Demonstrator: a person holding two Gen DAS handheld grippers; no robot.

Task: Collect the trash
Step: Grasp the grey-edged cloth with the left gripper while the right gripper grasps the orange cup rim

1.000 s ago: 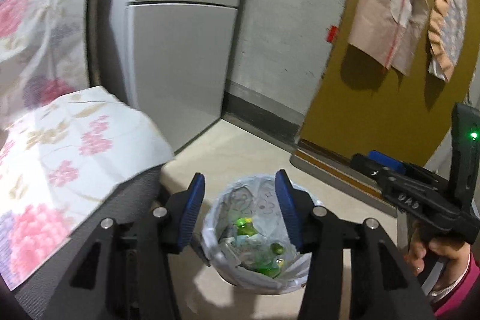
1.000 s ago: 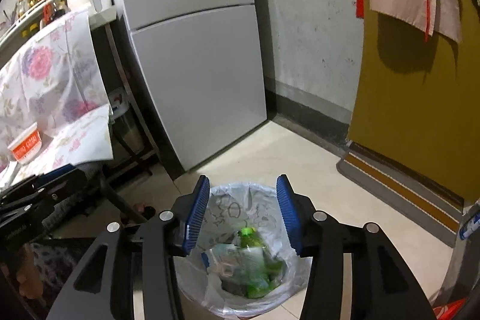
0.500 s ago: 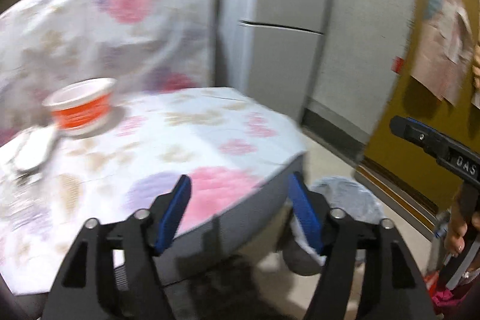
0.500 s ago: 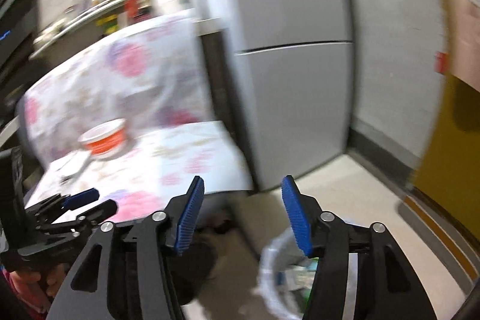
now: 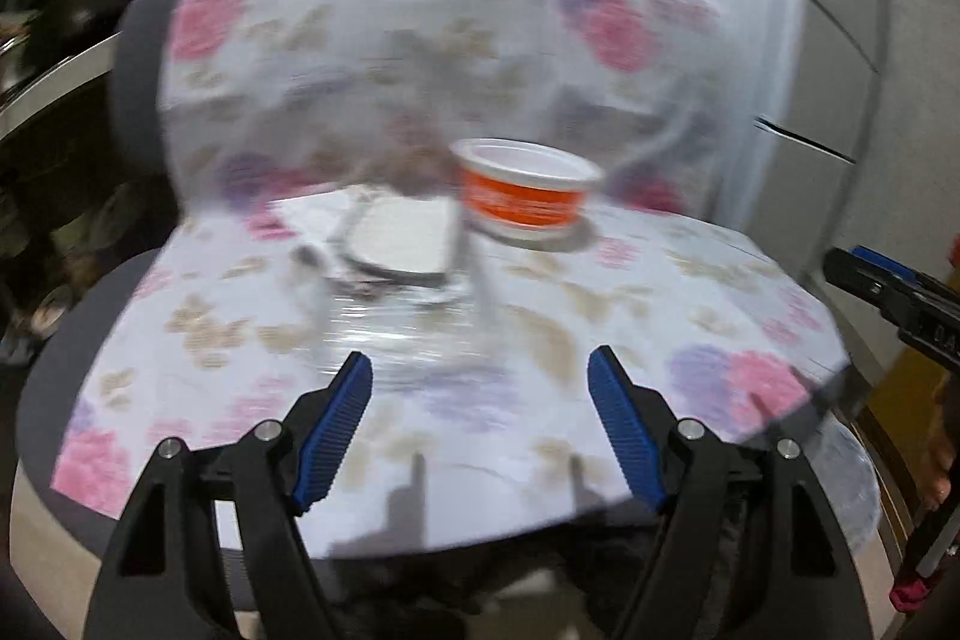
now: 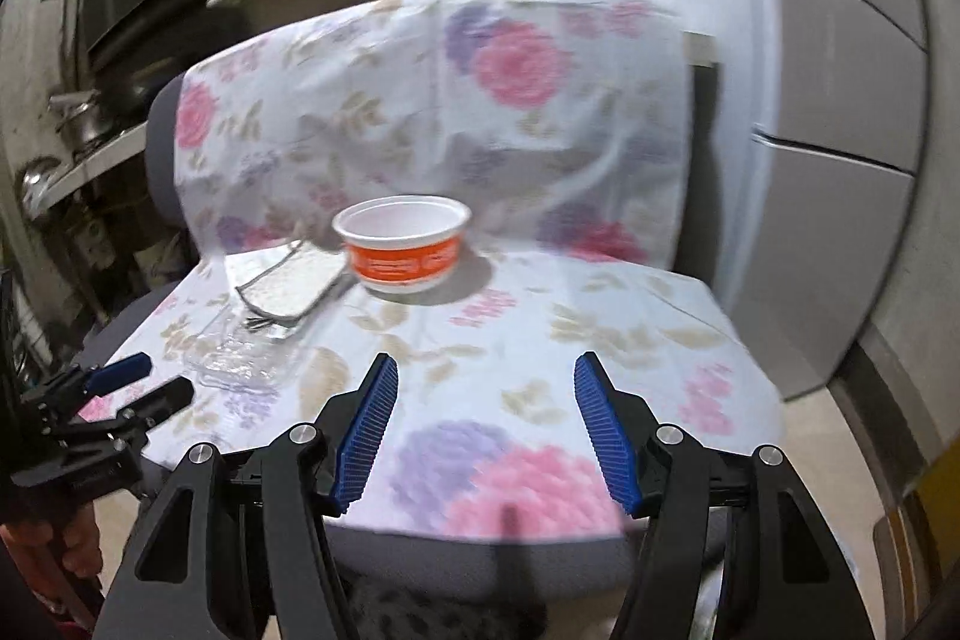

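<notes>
A chair (image 6: 630,316) draped in a floral cloth (image 6: 480,100) fills both views, and the trash left to collect lies on its seat. Largest is an orange-and-white bowl (image 6: 402,250), upright and empty, toward the back of the seat. Just beside it, on its left, lies a flat foil lid (image 6: 288,286), and nearer still a crumpled clear plastic wrapper (image 6: 240,358).

The step in hand looks like the reach for the next pieces. The left gripper (image 5: 480,436) and the right gripper (image 6: 483,424) hover over the seat's front edge, fingers apart and opening wider, nothing between them. The next move likely calls for the right one to straddle the bowl's rim and the left to pinch the wrapper or lid.

A second ago both grippers pointed down into a lined bin with bottles inside; now they face the chair
</notes>
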